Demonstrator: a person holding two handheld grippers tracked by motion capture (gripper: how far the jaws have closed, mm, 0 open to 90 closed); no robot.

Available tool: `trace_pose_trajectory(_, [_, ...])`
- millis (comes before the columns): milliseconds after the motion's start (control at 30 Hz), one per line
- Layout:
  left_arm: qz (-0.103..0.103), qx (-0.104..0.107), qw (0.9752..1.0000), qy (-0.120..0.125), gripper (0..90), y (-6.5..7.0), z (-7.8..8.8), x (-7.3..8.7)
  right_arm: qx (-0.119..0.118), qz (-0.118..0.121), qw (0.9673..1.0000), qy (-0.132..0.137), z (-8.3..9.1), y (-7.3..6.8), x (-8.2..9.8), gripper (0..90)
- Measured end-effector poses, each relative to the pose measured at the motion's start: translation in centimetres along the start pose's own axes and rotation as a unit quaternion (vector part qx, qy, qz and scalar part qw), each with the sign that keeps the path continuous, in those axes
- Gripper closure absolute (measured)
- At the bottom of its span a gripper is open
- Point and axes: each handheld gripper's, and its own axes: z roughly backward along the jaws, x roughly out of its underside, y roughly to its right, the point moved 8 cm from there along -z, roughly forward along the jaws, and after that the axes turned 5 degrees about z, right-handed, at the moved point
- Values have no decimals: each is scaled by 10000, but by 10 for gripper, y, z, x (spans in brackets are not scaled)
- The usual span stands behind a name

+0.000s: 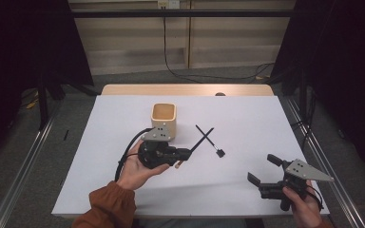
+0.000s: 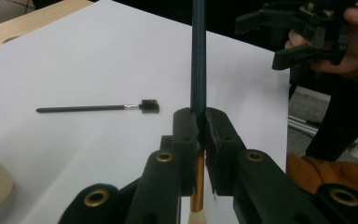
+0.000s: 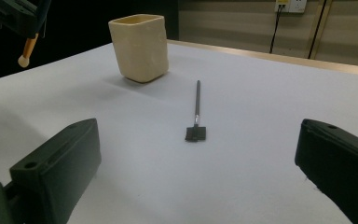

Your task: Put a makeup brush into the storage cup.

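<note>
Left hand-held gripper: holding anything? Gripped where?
Yes: left hand-held gripper is shut on a dark-handled brush, clamped where the handle meets its gold ferrule. Right hand-held gripper is open, empty.

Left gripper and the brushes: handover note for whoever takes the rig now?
Left gripper: shut on the dark-handled brush, gripped near its copper ferrule and pale tip, lifted off the table beside the cream cup.
Right gripper: open, holding nothing, hovering low at the near right of the white table.
Flat black brush: lying on the table between cup and right gripper.
Done: one brush picked up.
Left: probably drop the held brush into the cup, then the flat one. Cup looks empty as far as its inside shows.
</note>
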Motion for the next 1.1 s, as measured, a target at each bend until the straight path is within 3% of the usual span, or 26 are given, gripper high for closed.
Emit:
trace_pose_trajectory(167, [-159,76,9996,-238,835,7,-4,0,-18,5,10000,0,0,-1,0,0])
trace_pose_trajectory(333, [-173,77,9985,-509,834,10,-7,3,-14,-13,10000,-2,0,-1,0,0])
trace_pose_trajectory(500, [-245,136,9954,-918,834,11,-10,9,8,15,10000,16,0,-2,0,0])
trace_pose_trajectory(567, [-399,97,9941,-1004,835,12,-10,10,-34,64,10000,10,0,-3,0,0])
trace_pose_trajectory(667, [-432,169,9912,-1238,834,14,-11,13,-72,215,9997,-24,0,-6,0,0])
trace_pose_trajectory(967, [-401,230,9815,-1857,834,16,-12,24,-318,310,9989,-132,-4,-15,3,0])
trace_pose_trajectory(1100, [-454,249,9741,-2200,834,16,-11,29,-377,327,9986,-145,-5,-16,3,0])
